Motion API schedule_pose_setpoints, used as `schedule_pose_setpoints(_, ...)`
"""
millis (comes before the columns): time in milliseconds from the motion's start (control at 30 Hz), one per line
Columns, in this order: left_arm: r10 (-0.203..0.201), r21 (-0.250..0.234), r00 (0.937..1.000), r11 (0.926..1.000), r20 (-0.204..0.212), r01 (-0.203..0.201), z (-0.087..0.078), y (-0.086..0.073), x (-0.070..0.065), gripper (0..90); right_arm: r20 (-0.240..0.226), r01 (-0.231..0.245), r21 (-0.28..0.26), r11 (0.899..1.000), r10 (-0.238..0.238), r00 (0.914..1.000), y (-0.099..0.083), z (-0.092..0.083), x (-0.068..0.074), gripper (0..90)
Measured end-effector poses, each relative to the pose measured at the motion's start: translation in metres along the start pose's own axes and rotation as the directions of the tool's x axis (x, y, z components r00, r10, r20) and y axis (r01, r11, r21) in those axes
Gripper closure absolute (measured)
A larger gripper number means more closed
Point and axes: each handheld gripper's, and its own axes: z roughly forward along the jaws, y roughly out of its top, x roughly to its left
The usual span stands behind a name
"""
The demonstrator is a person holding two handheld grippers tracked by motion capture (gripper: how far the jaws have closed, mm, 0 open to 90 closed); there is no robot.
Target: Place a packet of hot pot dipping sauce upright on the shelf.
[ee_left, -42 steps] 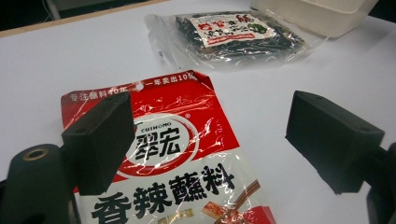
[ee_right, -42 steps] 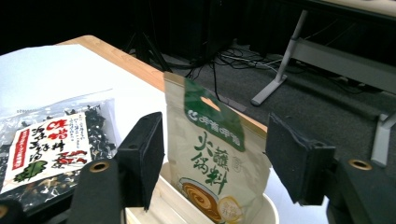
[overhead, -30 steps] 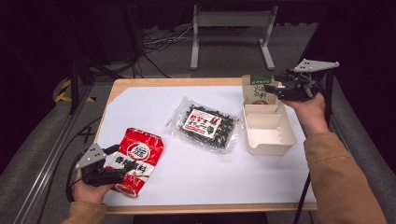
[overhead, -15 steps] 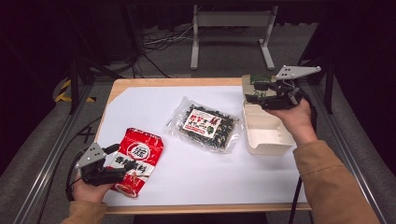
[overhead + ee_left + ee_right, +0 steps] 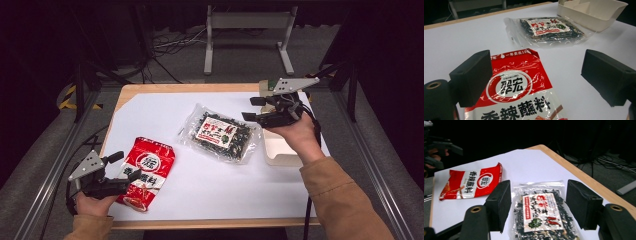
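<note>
Seaweed packet (image 5: 220, 136), a clear bag of dark dried pieces with a white and red label, lies flat near the middle of the table (image 5: 165, 107), a little toward the right edge. The right gripper (image 5: 254, 109) hovers just at the right end of this packet, above the white tray (image 5: 280, 150) that stands along the right edge of the table. Its jaws stand apart and nothing is between them; in the right gripper view the seaweed packet (image 5: 541, 215) shows in the gap between the two black jaws, lower down on the white sheet, and the pads do not touch it. The person's right hand (image 5: 295, 135) carries this gripper, with a tan sleeve (image 5: 340, 200) coming from the near right corner. The red packet (image 5: 146, 172), a flat bag with white characters, lies near the near left corner of the table, well apart from the seaweed packet. The left gripper (image 5: 125, 166) is low at the left side of the red packet, and its jaws are also apart. In the left gripper view the red packet (image 5: 516, 92) lies on the sheet between and below the two jaws, and I cannot tell if a pad touches it. Farther in that view are the seaweed packet (image 5: 549, 31) and the white tray (image 5: 596, 12), which has dividers inside.
</note>
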Motion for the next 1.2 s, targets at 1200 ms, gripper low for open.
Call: schedule_pose_setpoints(1200, -0.077, -0.032, 0.9934, 0.9967, -0.084, 0.075, -0.045, -0.017, -0.002, 2.2, -0.240, 0.013, 0.103, 0.995, 0.012, 0.9708, 0.004, 0.132, 0.060, 30.2)
